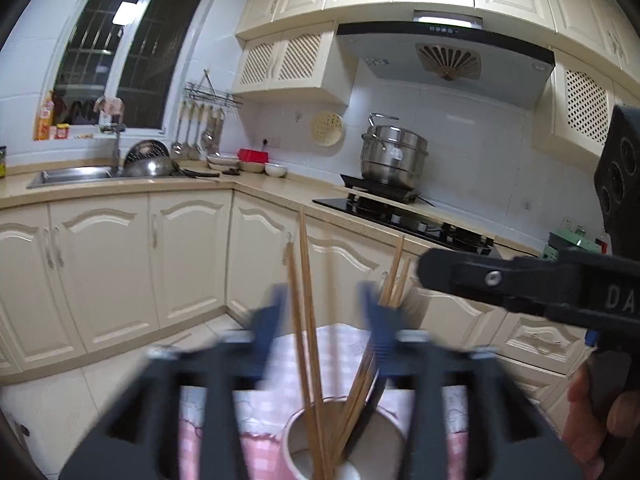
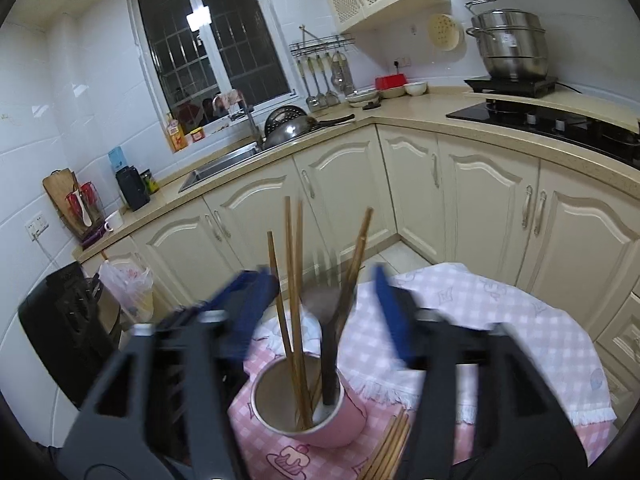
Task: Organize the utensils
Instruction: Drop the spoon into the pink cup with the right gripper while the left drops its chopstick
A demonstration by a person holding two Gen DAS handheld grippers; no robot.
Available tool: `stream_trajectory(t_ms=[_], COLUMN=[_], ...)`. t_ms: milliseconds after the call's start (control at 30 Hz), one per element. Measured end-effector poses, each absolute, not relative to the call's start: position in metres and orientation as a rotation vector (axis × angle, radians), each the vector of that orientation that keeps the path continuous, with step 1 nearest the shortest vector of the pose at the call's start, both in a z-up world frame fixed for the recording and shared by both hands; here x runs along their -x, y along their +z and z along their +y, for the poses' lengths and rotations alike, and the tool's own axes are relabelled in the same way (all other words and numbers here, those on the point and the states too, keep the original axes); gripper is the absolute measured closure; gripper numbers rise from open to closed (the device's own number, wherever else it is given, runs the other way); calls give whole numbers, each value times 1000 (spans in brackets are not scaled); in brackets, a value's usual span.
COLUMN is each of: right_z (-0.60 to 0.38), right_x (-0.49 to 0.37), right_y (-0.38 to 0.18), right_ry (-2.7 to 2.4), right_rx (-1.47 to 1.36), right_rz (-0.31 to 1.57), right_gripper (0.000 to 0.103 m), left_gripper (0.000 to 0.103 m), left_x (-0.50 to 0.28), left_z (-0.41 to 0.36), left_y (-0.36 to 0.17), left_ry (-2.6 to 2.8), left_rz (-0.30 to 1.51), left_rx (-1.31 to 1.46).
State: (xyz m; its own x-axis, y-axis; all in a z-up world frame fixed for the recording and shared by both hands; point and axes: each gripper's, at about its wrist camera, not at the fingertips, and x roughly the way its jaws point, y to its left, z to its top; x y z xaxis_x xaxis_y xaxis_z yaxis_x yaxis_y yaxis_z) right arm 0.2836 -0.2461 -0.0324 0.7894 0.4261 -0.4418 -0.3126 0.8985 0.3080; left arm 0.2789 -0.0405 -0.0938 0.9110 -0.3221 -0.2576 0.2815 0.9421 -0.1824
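Observation:
A pink cup [image 2: 336, 420] with a pale inside stands on the pink checked tablecloth [image 2: 520, 340]. It holds several wooden chopsticks [image 2: 294, 280] and a dark-handled fork [image 2: 330, 344], all upright or leaning. More chopsticks [image 2: 390, 446] lie flat on the cloth beside the cup. My right gripper [image 2: 324, 296] is open above the cup, its jaws either side of the utensil tops, holding nothing. In the left wrist view the cup [image 1: 296, 440] and chopsticks [image 1: 306, 320] sit between the open jaws of my left gripper [image 1: 326, 312]. The right gripper's body [image 1: 540, 284] shows at the right.
Cream cabinets and a counter run around the room, with a sink [image 2: 224, 164], a wok [image 2: 296, 128], bowls [image 2: 414, 88], a black hob [image 2: 552, 120] and a steel steamer pot [image 2: 508, 44]. A black unit [image 2: 68, 332] and a bag stand on the left.

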Motion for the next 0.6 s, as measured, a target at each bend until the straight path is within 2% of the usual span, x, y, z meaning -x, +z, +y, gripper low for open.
stream_trajectory(t_ms=[67,200,267,600], right_z=[-254,-272,-279,-301], right_x=[-280,-271,-268,-251], right_y=[-32,-29,-28,-23], right_ry=[389,354,345,295], right_rx=[-242,-284,-298,-319], right_rz=[528,523,524,556], right_gripper=[29,15,8,7], left_gripper=[35,12,10,9], left_x=[-272,-260,-255,-226], left_z=[-37,-28,-27,-18], left_y=[-92,-83,-78,-57], left_ry=[-307,-302,-293,-261], left_rz=[280,307,324,400], left_rx=[136,122,102,55])
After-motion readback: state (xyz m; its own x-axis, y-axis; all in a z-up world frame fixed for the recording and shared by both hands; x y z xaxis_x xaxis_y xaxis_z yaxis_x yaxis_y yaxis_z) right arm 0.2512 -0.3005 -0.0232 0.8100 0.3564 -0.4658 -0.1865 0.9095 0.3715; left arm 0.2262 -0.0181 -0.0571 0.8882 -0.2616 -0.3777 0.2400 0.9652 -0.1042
